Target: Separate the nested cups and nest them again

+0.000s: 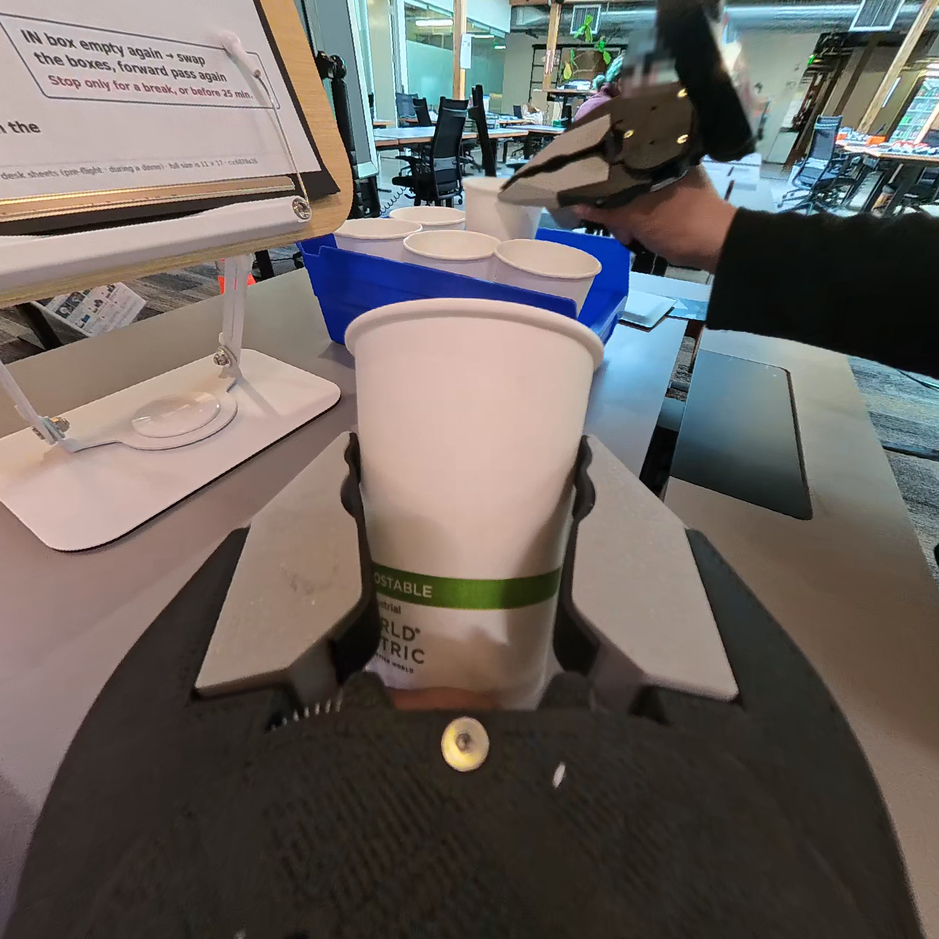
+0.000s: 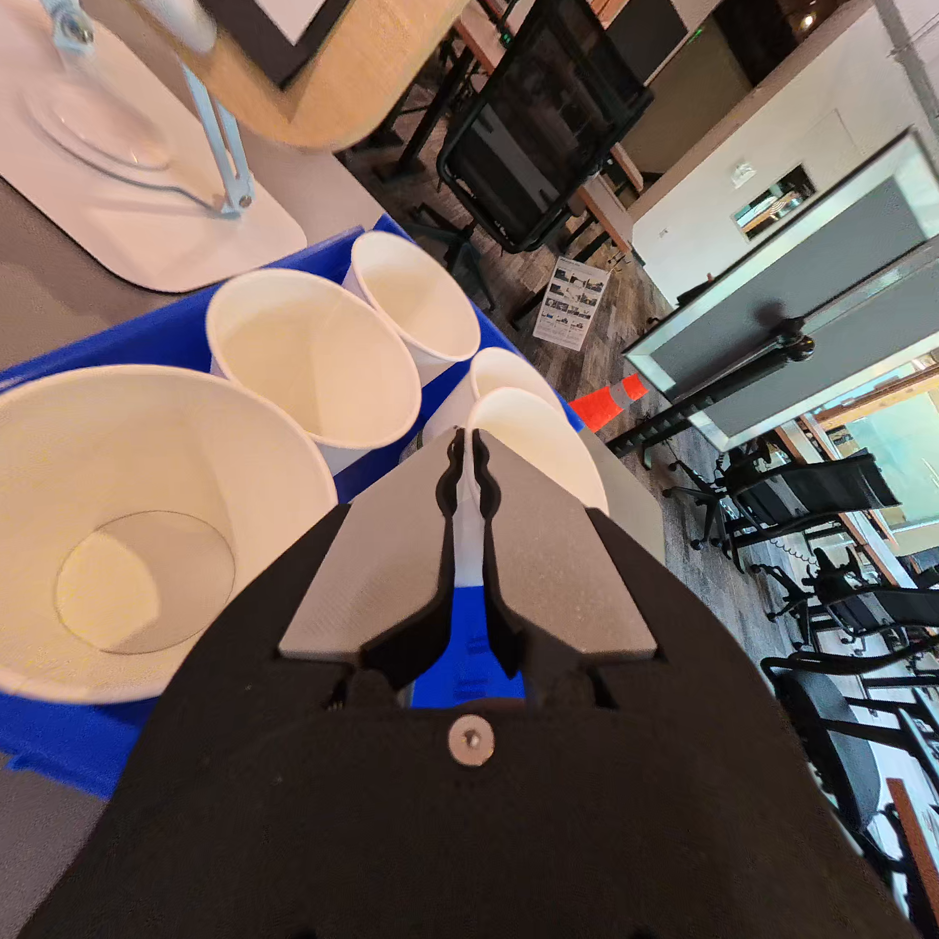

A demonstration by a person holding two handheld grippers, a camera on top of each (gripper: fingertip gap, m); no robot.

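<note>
My left gripper [image 1: 467, 452] is shut on a white paper cup [image 1: 472, 432] with a green band, gripping its sides, mouth pointing away from me, above the grey table [image 1: 152, 609]. My right gripper [image 2: 468, 437] is shut on the rim and wall of another white cup [image 2: 538, 447] over the far right of the blue bin [image 2: 127, 335]. In the left wrist view the right gripper [image 1: 513, 195] pinches that cup [image 1: 488, 213] above the bin [image 1: 432, 300]. Several empty white cups [image 1: 449, 254] stand upright in the bin; they also show in the right wrist view [image 2: 315, 355].
A white stand [image 1: 127, 457] with a clipboard of printed sheets [image 1: 127, 101] stands at the left of the table. A person's hand and dark sleeve [image 1: 813, 284] reach in from the right. Office chairs [image 2: 533, 152] and desks lie beyond the table edge. My hands' fingertips stand some 35 cm from each other.
</note>
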